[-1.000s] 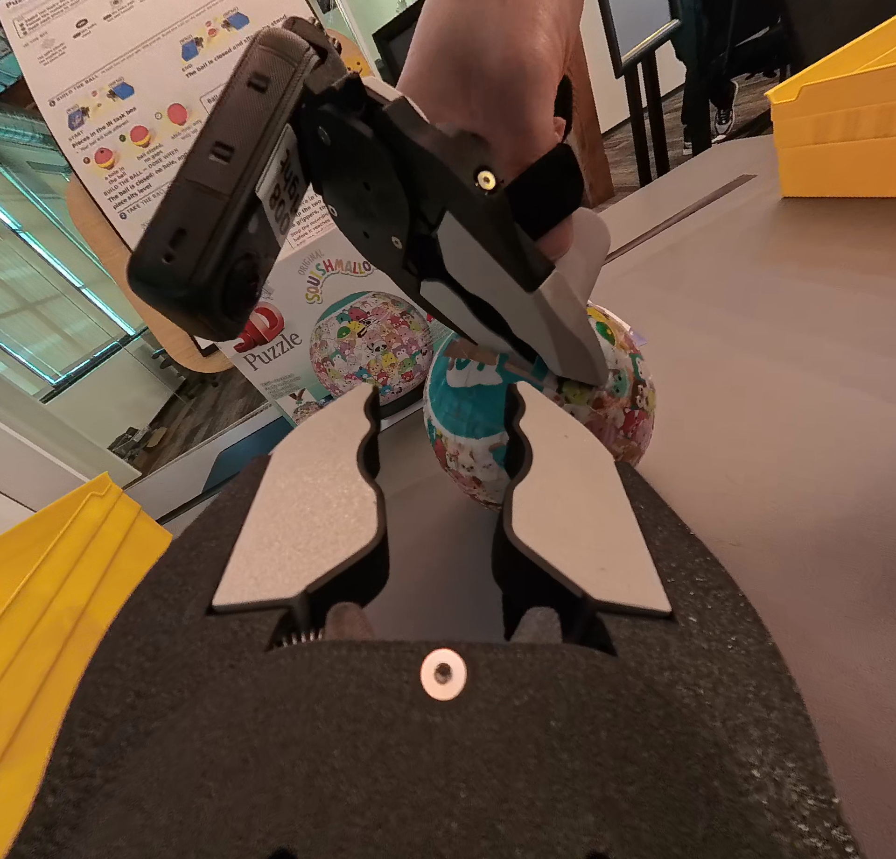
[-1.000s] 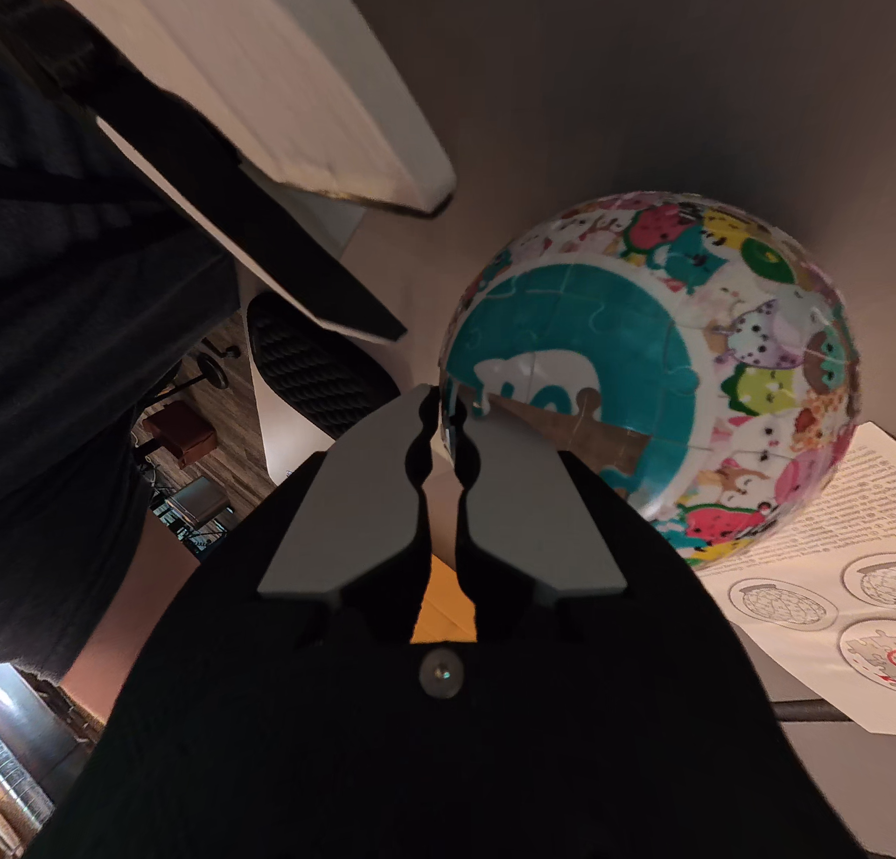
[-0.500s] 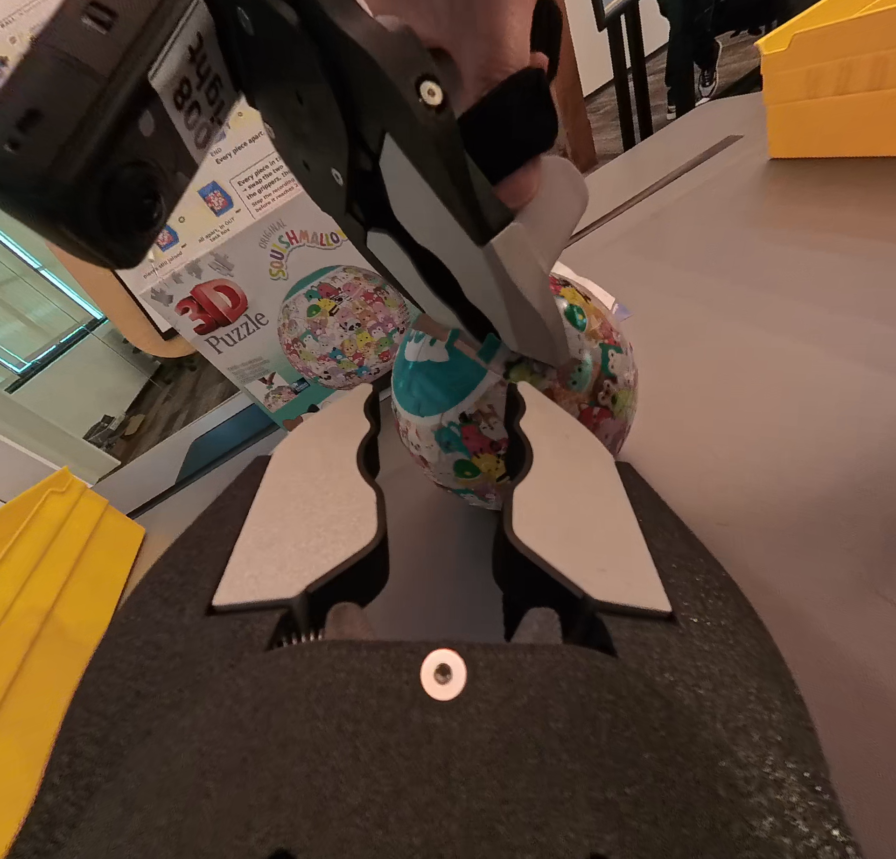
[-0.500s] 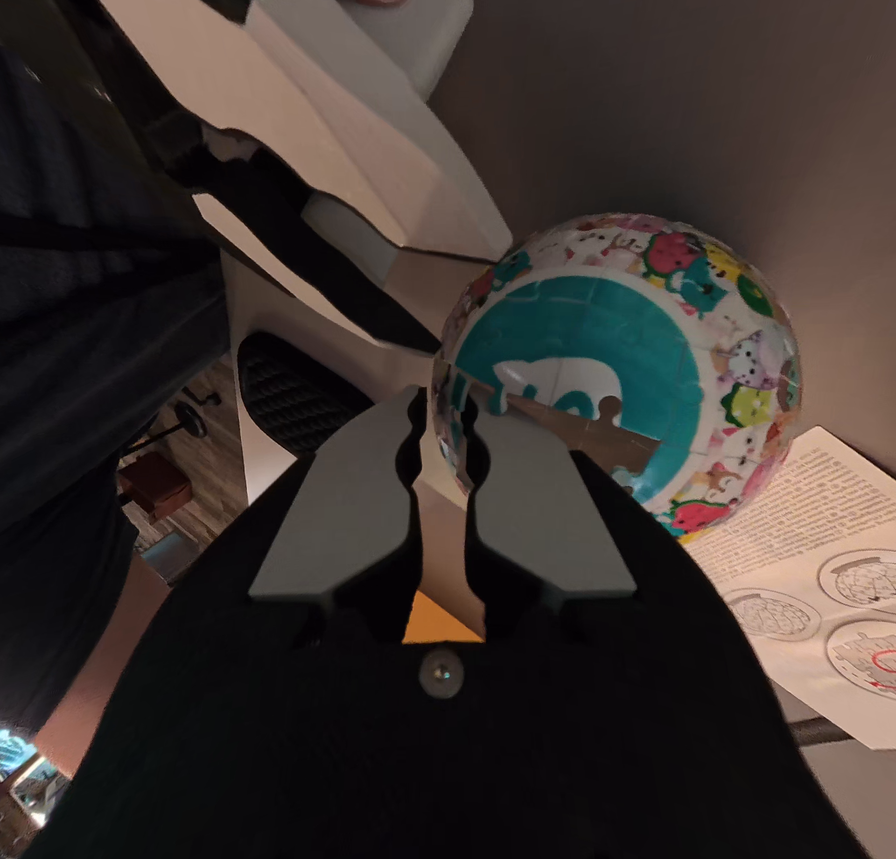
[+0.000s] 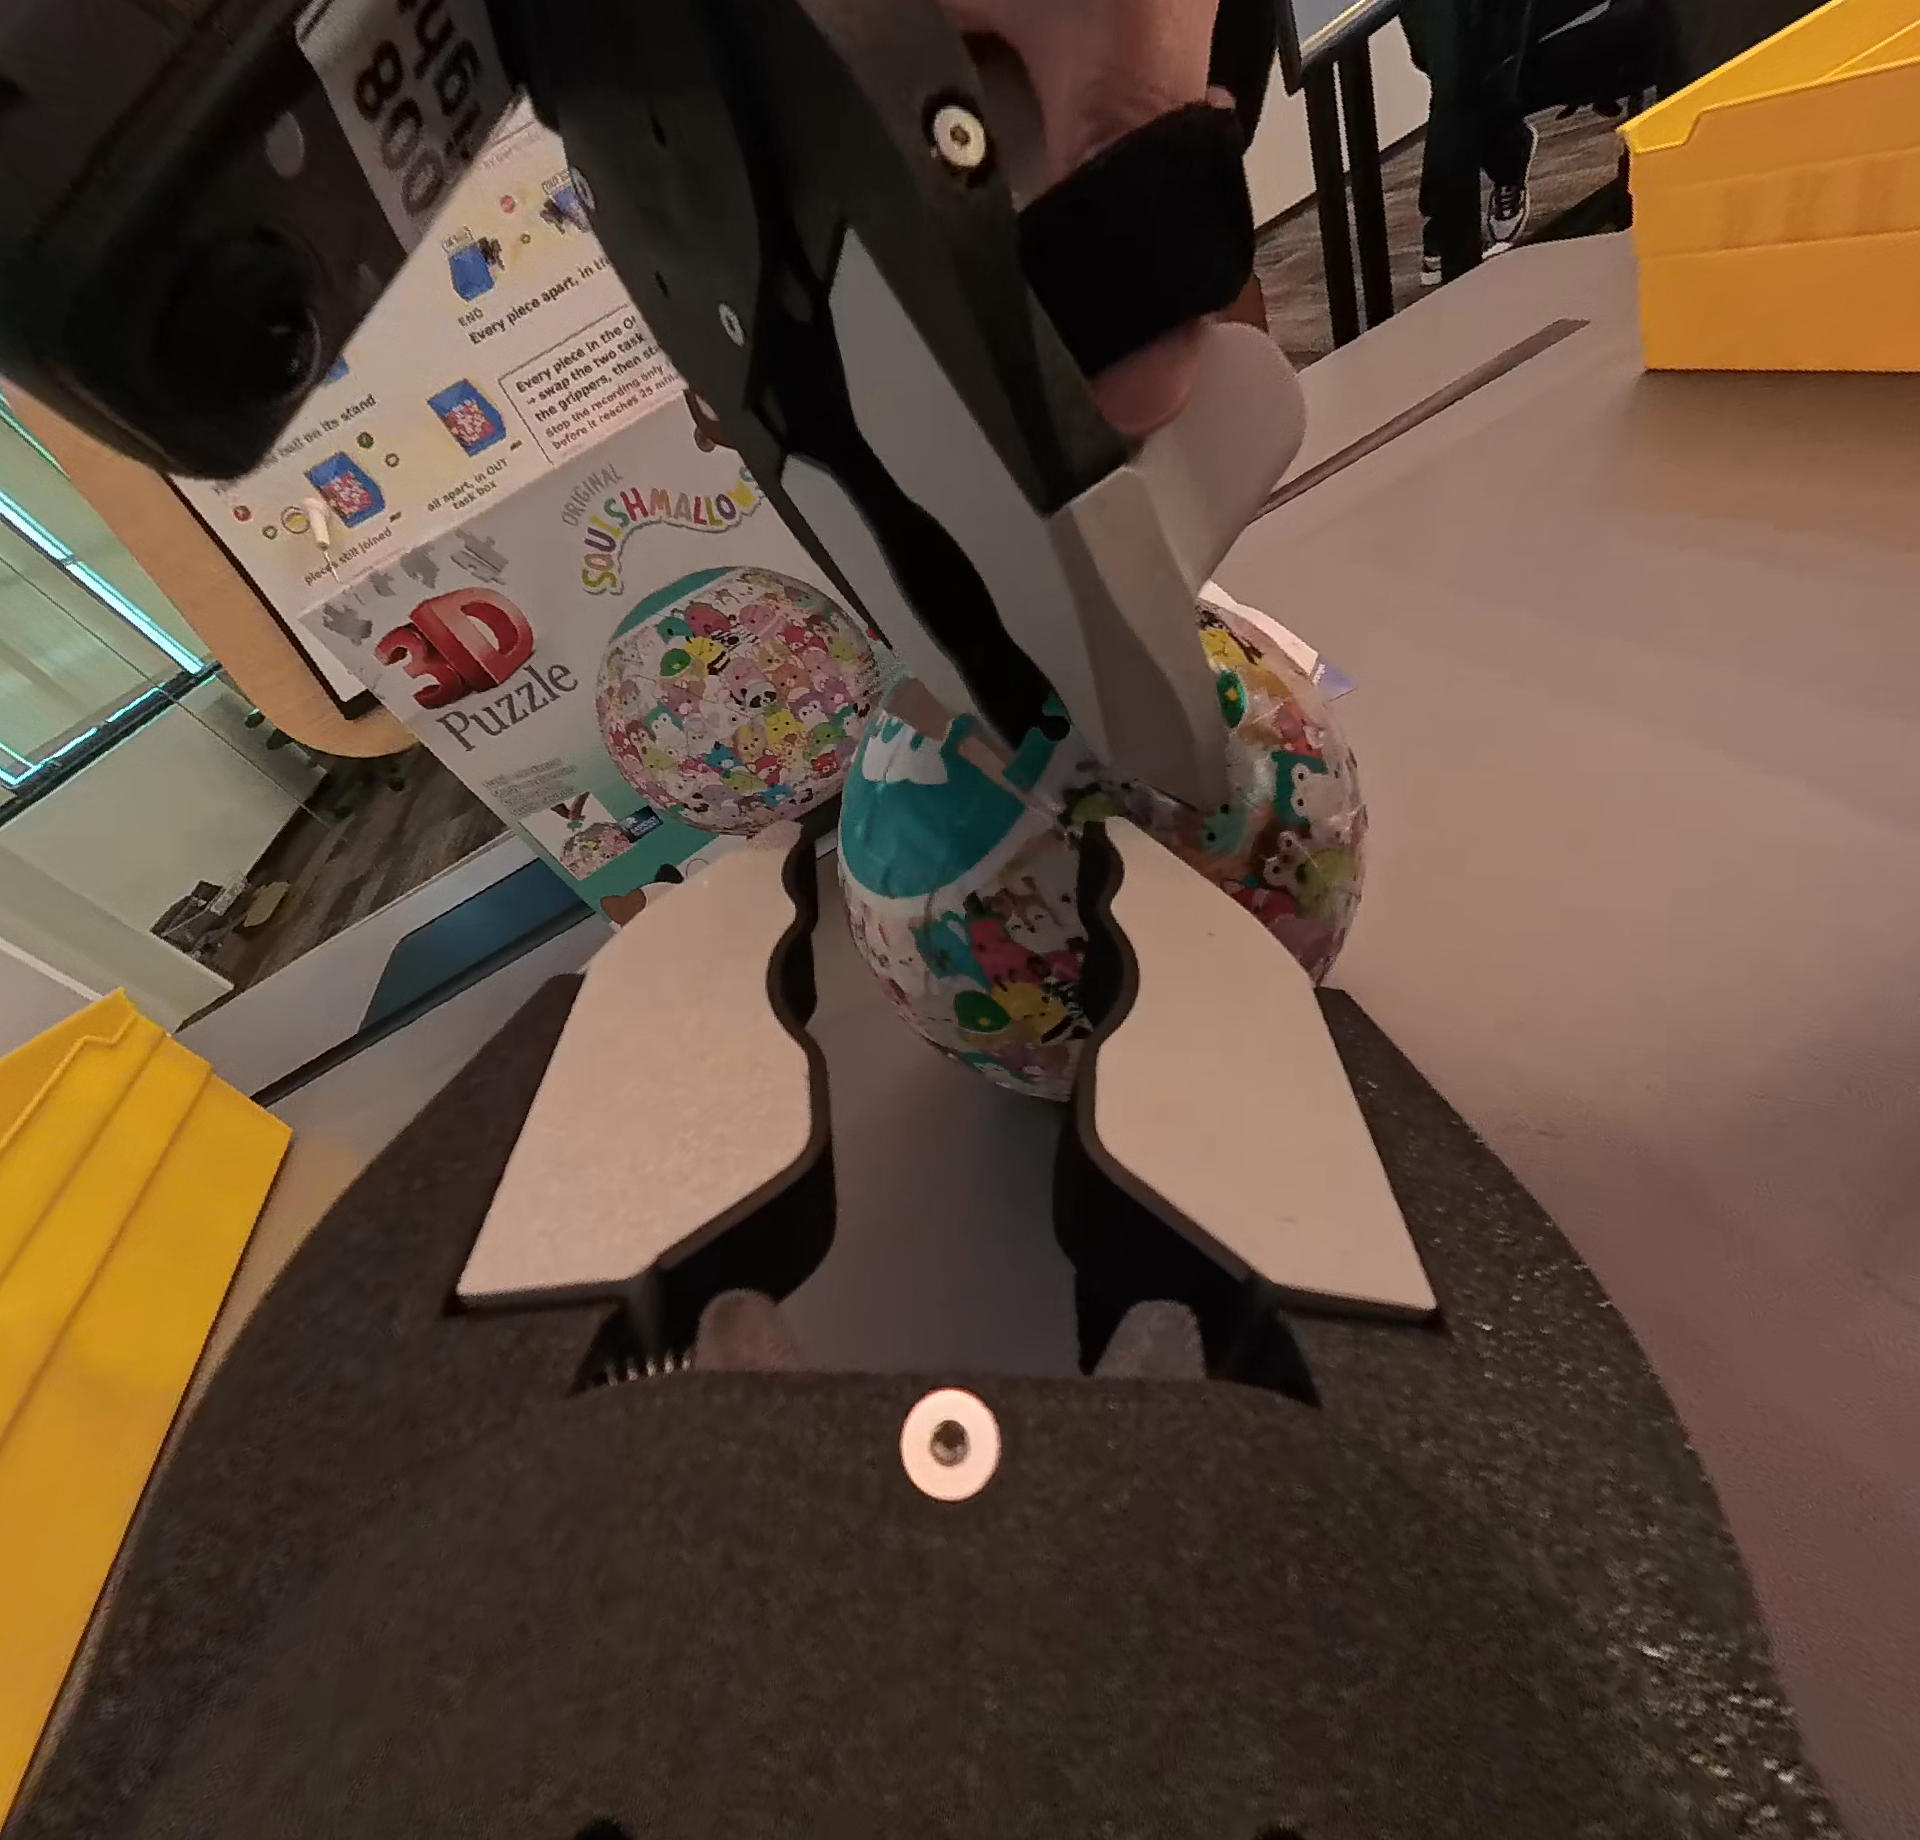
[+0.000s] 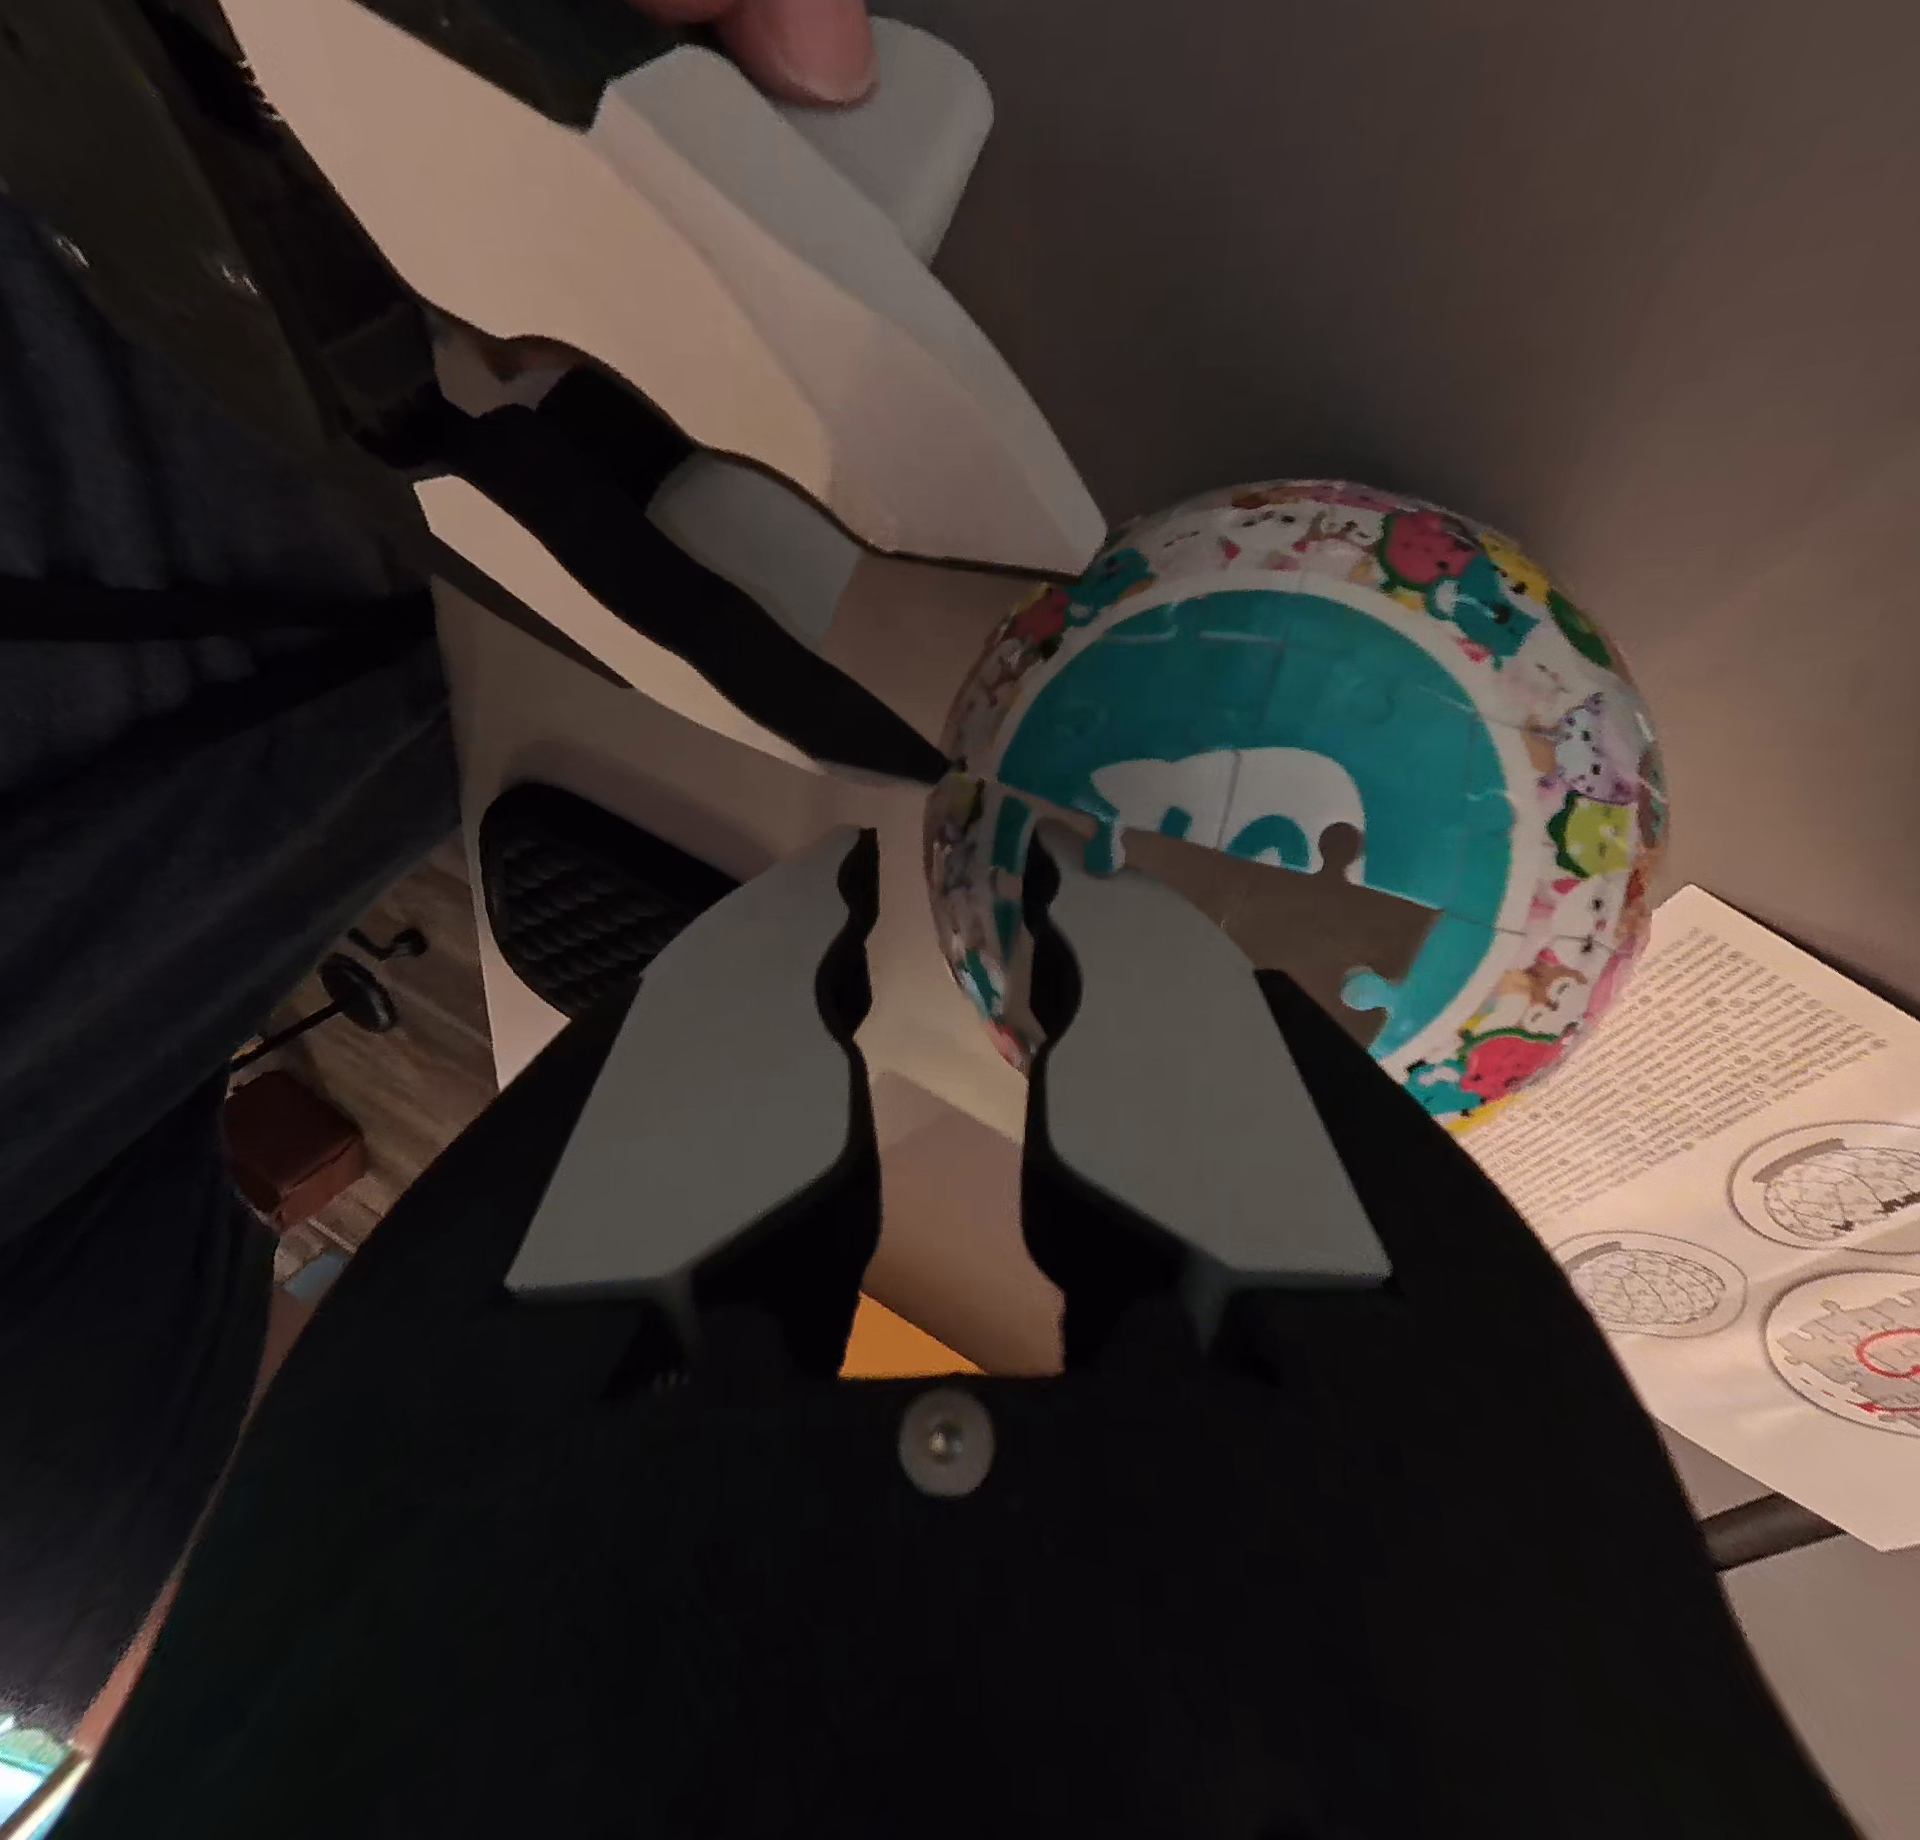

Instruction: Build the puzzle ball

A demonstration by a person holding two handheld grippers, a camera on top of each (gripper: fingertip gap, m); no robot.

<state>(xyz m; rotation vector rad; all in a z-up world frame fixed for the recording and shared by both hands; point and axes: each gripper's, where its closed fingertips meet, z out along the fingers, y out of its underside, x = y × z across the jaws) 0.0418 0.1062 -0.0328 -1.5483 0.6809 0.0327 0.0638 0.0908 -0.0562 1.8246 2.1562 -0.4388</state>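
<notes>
The puzzle ball [image 5: 1288, 834], colourful with a teal patch, rests on the grey table [image 5: 1610, 751]. In the right wrist view the ball [image 6: 1299, 689] has a jagged gap [image 6: 1299, 907] in the teal patch, brown inside. My left gripper [image 5: 951, 845] is open, with its fingertips against the near side of the ball. It also shows in the right wrist view [image 6: 1008, 668], touching the ball's left side. My right gripper [image 6: 948, 850] is open and empty, with its right fingertip at the edge of the gap. In the left wrist view it [image 5: 1112, 767] points down onto the top of the ball.
The puzzle box [image 5: 623, 668] stands behind the ball, with a printed sheet [image 5: 499, 356] above it. Yellow bins sit at the far right [image 5: 1766, 211] and near left [image 5: 104, 1219]. A paper leaflet [image 6: 1714, 1115] lies under and beside the ball.
My right gripper's jaws have opened from nearly shut to a clear gap. The left gripper has come in closer against the ball. The right gripper has drawn back a little.
</notes>
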